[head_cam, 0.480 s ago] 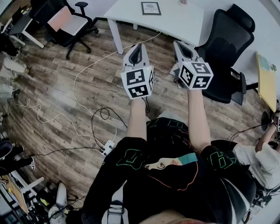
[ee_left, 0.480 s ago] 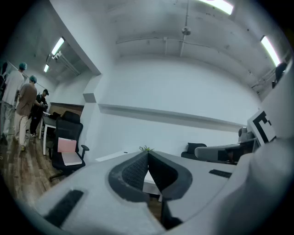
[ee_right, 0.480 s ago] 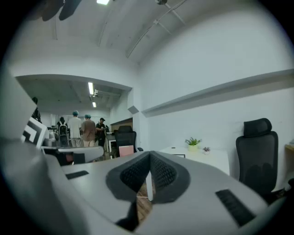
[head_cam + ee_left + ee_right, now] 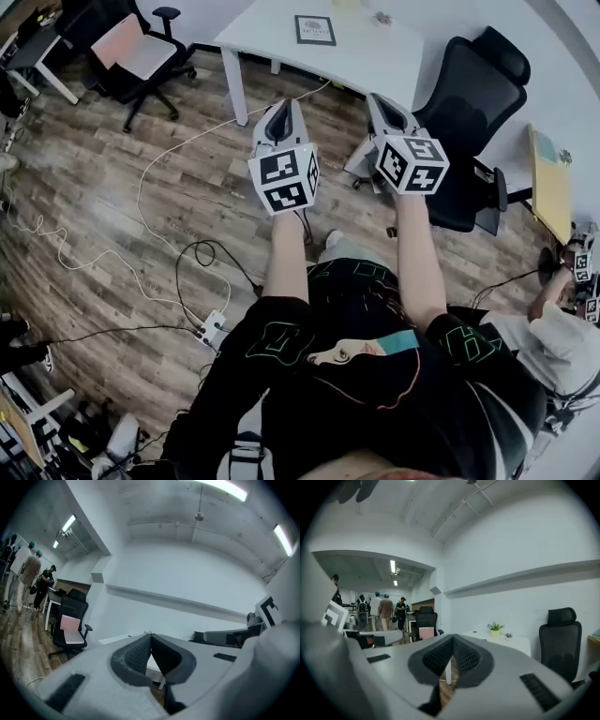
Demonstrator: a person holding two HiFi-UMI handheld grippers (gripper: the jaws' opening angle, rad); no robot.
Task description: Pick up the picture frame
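A dark picture frame (image 4: pixel 315 30) lies flat on the white table (image 4: pixel 375 61) at the top of the head view. My left gripper (image 4: pixel 279 111) is held out level over the wooden floor, short of the table, its jaws shut with nothing between them. My right gripper (image 4: pixel 382 106) is level beside it, also shut and empty, close to the table's near edge. In the left gripper view the shut gripper (image 4: pixel 151 641) points at the white wall. In the right gripper view the shut gripper (image 4: pixel 453 643) faces the table (image 4: pixel 520 644).
A black office chair (image 4: pixel 464 122) stands right of the table, another chair with a pink seat (image 4: pixel 131 47) at far left. White and black cables (image 4: pixel 178 253) trail across the floor to a power strip (image 4: pixel 211 330). A yellow desk (image 4: pixel 548 183) is at right. People (image 4: pixel 379 609) stand far off.
The table and frame sit slightly lower and further left in the head view; both grippers have shifted a little left and nearer the table. Both stay shut.
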